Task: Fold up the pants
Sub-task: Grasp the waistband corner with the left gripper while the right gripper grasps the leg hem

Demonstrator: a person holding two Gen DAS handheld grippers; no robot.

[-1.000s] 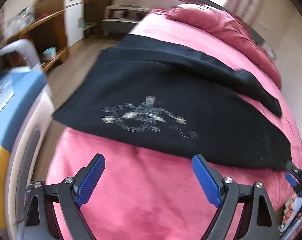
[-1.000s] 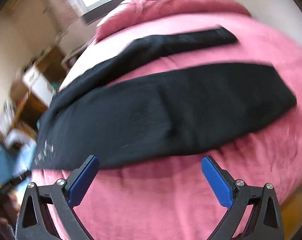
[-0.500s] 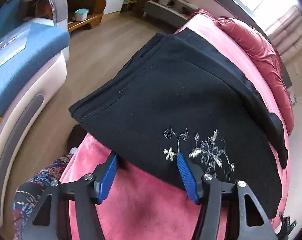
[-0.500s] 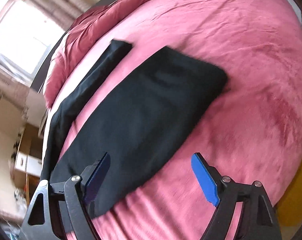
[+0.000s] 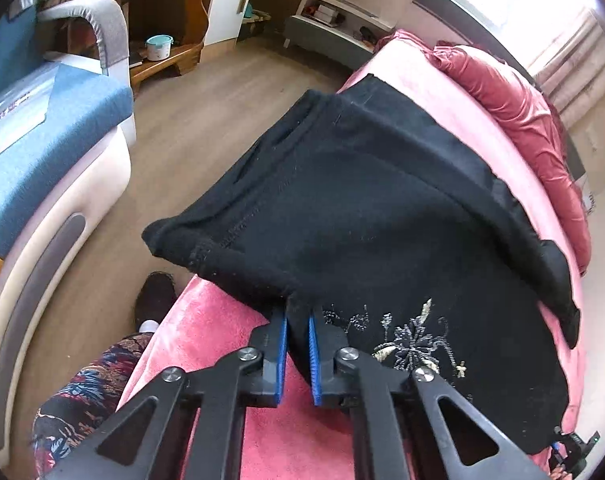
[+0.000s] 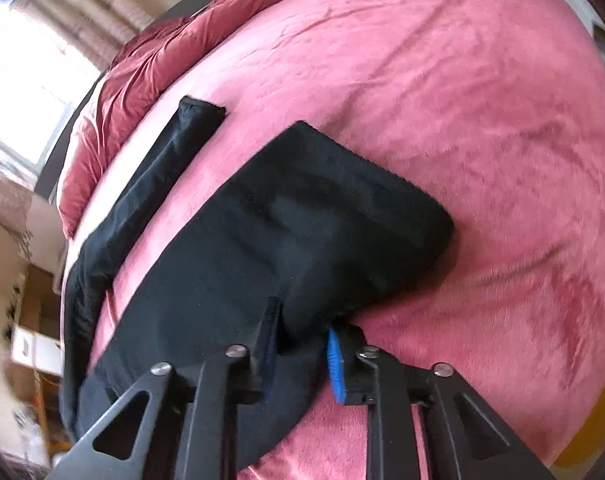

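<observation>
Black pants (image 5: 382, 208) lie spread across a pink bed (image 5: 230, 344), waistband to the left, pale flower embroidery near the front edge. My left gripper (image 5: 298, 320) is shut on the near edge of the pants beside the waistband, and the cloth puckers up between its blue pads. In the right wrist view the near leg (image 6: 302, 232) ends in a hem at the right, and the far leg (image 6: 154, 184) lies apart from it. My right gripper (image 6: 302, 332) is closing on the near leg's front edge close to the hem, with bunched cloth filling the gap between its fingers.
A red duvet (image 5: 522, 112) is piled at the head of the bed. Left of the bed are wooden floor, a blue and white sofa (image 5: 42, 140) and wooden shelves (image 5: 162, 40). A person's patterned trouser leg (image 5: 86, 392) and dark shoe (image 5: 154, 296) stand by the bed's corner.
Both grippers stood wide open short of the pants. They have since come down onto the near edge and shut on the cloth, the left by the waistband, the right near the hem.
</observation>
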